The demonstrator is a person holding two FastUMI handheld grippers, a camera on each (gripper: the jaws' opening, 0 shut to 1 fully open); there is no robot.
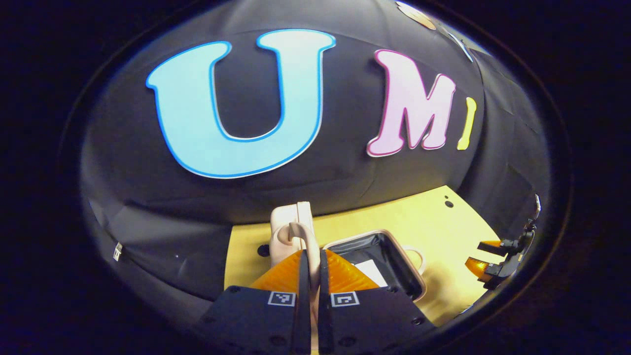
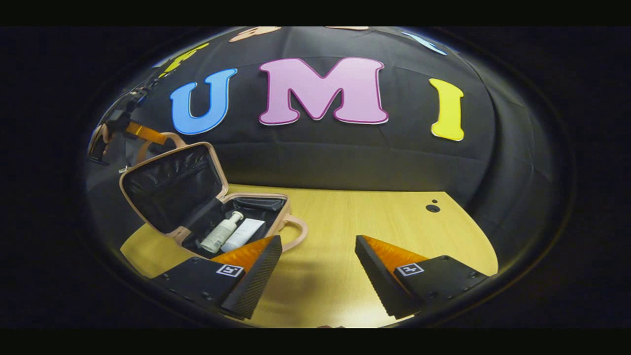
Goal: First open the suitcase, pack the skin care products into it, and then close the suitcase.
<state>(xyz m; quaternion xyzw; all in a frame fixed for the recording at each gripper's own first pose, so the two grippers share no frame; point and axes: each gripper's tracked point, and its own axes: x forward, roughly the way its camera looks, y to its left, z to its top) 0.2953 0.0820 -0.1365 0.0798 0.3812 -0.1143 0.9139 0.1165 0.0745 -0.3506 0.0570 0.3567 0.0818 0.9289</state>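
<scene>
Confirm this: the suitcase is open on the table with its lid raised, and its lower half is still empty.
Not empty. The right gripper view shows the suitcase open on the table with its lid raised, but its lower half already holds a pump bottle and a white tube lying side by side.

Suitcase (image 2: 197,207): small, pinkish-beige hard shell, black lining, open on table. Lid (image 2: 170,185) raised, tilted back; its upper edge between left fingers (image 1: 301,268), pressed close together. Carry handle (image 2: 296,231) on base's front side. White pump bottle (image 2: 221,231) lies flat inside base; white tube (image 2: 244,234) flat just beside it, nearer handle.
</scene>
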